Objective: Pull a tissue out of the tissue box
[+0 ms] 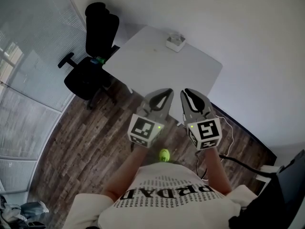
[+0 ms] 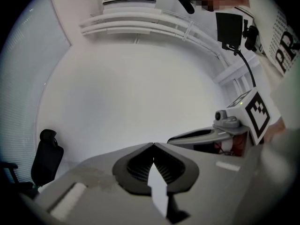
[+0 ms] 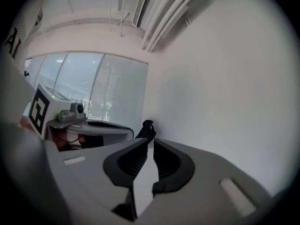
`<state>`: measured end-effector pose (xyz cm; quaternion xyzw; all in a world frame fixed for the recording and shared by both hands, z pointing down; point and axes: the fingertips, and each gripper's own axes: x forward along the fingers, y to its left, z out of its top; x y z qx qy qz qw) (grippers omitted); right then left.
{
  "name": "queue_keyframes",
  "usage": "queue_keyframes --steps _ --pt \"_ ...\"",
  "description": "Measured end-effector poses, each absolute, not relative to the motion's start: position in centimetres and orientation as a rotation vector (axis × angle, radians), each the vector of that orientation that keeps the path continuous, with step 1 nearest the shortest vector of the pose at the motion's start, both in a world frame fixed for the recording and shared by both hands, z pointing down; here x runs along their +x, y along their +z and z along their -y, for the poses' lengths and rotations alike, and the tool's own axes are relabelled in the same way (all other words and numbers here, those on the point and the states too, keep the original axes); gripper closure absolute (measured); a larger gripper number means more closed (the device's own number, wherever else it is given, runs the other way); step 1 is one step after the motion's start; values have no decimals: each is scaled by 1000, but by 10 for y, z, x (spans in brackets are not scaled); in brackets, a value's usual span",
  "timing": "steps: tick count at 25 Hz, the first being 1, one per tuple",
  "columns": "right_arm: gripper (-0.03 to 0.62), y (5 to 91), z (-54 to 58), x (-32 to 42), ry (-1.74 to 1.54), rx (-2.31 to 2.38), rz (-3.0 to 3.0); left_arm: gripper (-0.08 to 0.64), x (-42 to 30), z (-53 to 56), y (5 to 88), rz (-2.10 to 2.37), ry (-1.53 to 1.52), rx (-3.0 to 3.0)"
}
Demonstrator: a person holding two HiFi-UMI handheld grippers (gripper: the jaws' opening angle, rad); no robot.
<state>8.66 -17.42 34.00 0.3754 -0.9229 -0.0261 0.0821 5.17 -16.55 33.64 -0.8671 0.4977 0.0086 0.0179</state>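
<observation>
Ahead sits a small white tissue box (image 1: 176, 42); left gripper (image 2: 153, 145) clenched empty, right gripper (image 3: 151, 142) barely parted.

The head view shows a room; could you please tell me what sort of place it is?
Most likely an office or small meeting room: there is a white table, a black office chair beside it, and a glass wall with blinds.

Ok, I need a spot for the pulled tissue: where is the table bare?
Nearly all of the table is bare: the whole stretch from the tissue box, near the far edge, down to the near edge. It is crowded only along the side where the office chair stands close to it.
</observation>
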Motion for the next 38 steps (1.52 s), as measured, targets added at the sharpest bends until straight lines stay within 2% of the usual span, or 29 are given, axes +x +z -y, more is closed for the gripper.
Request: queue_keyframes --steps 23,38 --pt "546 336 365 14 -51 1292 2671 568 -15 369 335 -1351 0 -2800" --pt "546 353 462 -7 13 1411 2570 568 -33 465 347 -1190 -3 -2912"
